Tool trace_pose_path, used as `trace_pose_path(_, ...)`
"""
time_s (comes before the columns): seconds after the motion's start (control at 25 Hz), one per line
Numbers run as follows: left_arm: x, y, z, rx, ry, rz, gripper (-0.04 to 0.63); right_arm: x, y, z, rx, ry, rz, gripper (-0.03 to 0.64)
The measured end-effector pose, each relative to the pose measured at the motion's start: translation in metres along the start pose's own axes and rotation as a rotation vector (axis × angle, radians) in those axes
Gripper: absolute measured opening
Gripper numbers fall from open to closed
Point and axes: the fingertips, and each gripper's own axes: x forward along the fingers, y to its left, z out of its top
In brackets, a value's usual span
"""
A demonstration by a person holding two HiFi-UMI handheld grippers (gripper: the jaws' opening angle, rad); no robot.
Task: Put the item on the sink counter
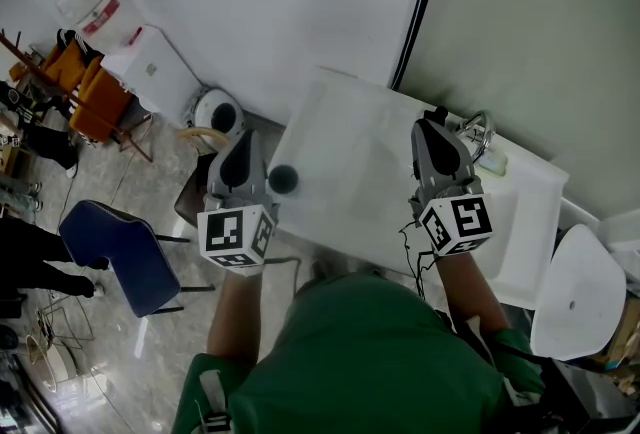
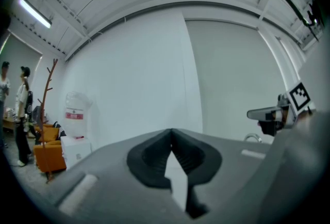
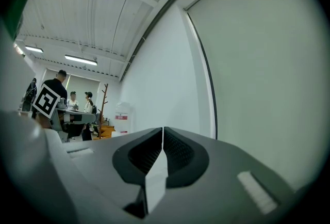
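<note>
Hand-held grippers (image 2: 171,134) (image 3: 163,131) closed; only head view shows counter (image 1: 350,152).

Head view looks down; both others face wall (image 2: 129,83).

Right gripper view, contents:

- Right tongs (image 3: 163,132): low centre, grey body with dark ribbed pads (image 3: 146,155). The jaws are closed tip to tip, with nothing between them.
- Left tongs (image 3: 76,116): far left, held level, carrying a black-and-white marker cube. The jaws are too small to read here.
- Wall (image 3: 154,73): white and plain, straight ahead.
- Panel (image 3: 258,73): pale grey-green, filling the right half. A dark vertical strip (image 3: 205,76) parts it from the wall.
- Ceiling (image 3: 103,21): white and ribbed, with two lit light bars (image 3: 80,59).
- Coat stand (image 3: 104,101): brown, beside the wall.
- Water dispenser (image 3: 122,118): white with a red label, just right of the coat stand.
- People (image 3: 88,100): several, standing in the far left background.
</note>
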Motion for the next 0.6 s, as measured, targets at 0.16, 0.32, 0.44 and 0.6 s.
trace_pose_path(0.16, 0.002, 0.002, -0.004, 0.0, 0.006, -0.005, -0.002, 0.001, 0.001, 0.0, -0.001, 0.0, -0.005, 0.008)
trace_pose_path(0.32, 0.0, 0.005, -0.009, -0.004, 0.014, -0.009, -0.002, 0.0, 0.004, -0.001, -0.006, 0.002, -0.011, 0.008)
trace_pose_path(0.44, 0.0, 0.008, -0.011, -0.005, 0.016, -0.013, -0.002, 0.001, 0.007, -0.002, -0.01, 0.004, -0.016, 0.008)
trace_pose_path(0.6, -0.001, 0.015, -0.011, -0.005, 0.014, -0.019, -0.002, 0.003, 0.014, -0.002, -0.016, 0.002, -0.017, 0.008)
